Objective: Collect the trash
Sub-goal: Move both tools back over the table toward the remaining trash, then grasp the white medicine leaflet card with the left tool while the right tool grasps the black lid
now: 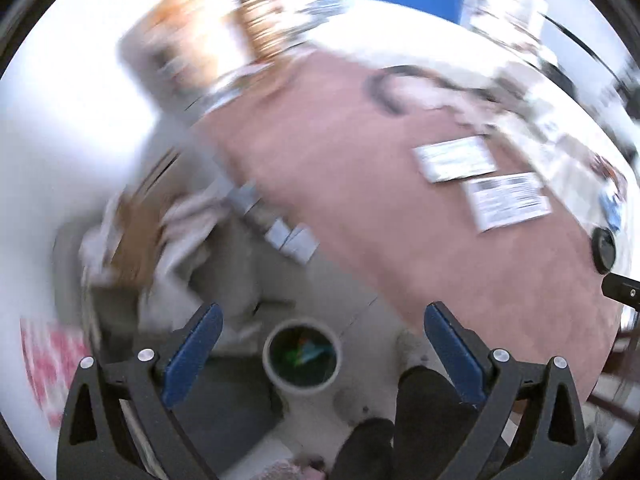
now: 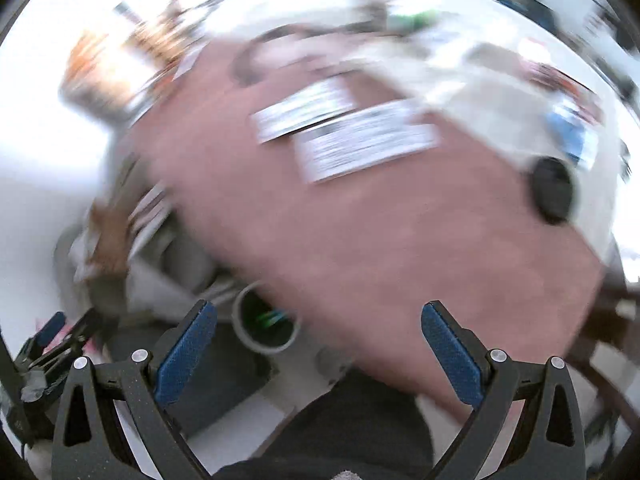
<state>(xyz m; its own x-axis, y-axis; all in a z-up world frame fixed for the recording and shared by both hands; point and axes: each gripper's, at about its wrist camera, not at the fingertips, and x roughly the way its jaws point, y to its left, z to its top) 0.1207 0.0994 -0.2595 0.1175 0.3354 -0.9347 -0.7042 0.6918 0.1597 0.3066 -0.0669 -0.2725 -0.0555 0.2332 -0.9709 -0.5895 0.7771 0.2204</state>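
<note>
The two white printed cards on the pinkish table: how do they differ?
The farther card looks smaller and narrower than the nearer card. The farther card lies further toward the table's cluttered back, the nearer one closer to the grippers. Both are white, flat, covered in dark print too blurred to read.

No text is legible. Two white cards on the tabletop bear dark printed lines, blurred beyond reading in both views.
</note>
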